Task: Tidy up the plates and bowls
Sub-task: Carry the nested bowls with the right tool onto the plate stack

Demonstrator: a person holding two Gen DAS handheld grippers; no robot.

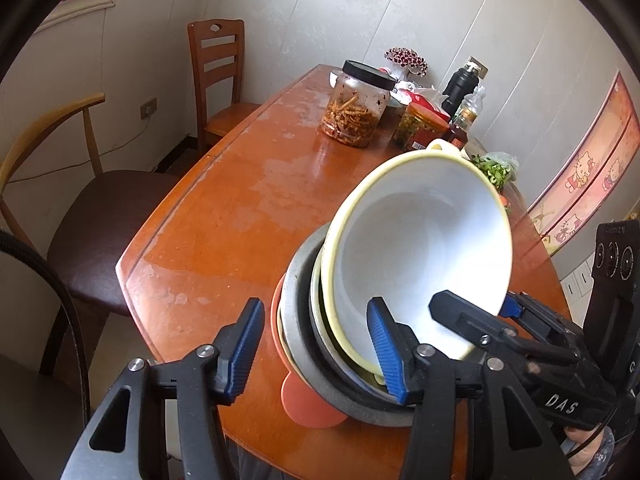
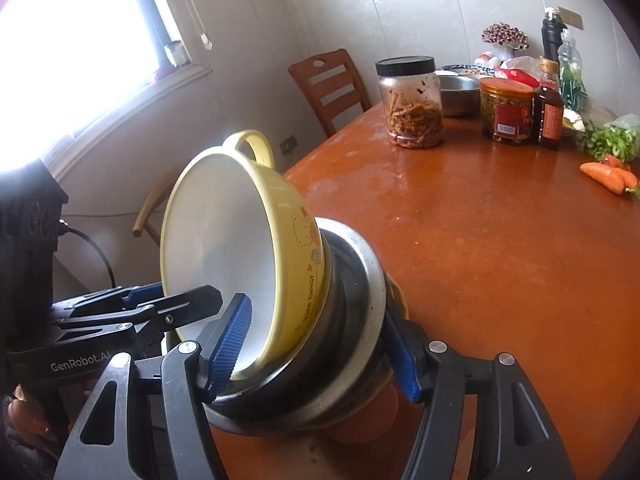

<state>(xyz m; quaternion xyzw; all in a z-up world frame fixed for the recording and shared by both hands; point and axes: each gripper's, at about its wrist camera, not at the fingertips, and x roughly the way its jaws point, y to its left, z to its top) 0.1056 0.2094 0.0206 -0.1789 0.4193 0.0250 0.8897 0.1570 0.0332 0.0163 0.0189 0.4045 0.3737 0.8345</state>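
Tabletop of worn orange wood (image 1: 224, 200) fills most of what I see, with a slatted wooden chair (image 1: 218, 64) at the table's far left corner and a dark-seated chair (image 1: 100, 220) along its left side. At the table's near edge a stack of bowls (image 2: 360, 280) is tipped steeply onto its side: a yellow bowl (image 2: 296, 216) with a white inside sits in a steel bowl (image 1: 292, 320), and an orange bowl (image 1: 308, 404) beneath touches the table. The right gripper (image 2: 316, 308) straddles the stack's wall, one pad in the yellow bowl and one outside the steel rim; both look to be against it, but I cannot tell whether they press. The left gripper (image 1: 315, 304) straddles the same stack part open, a clear gap showing beside its outer finger. A black-lidded jar (image 1: 354, 108) stands at the table's far end, and carrots (image 2: 610, 176) lie at its right edge.
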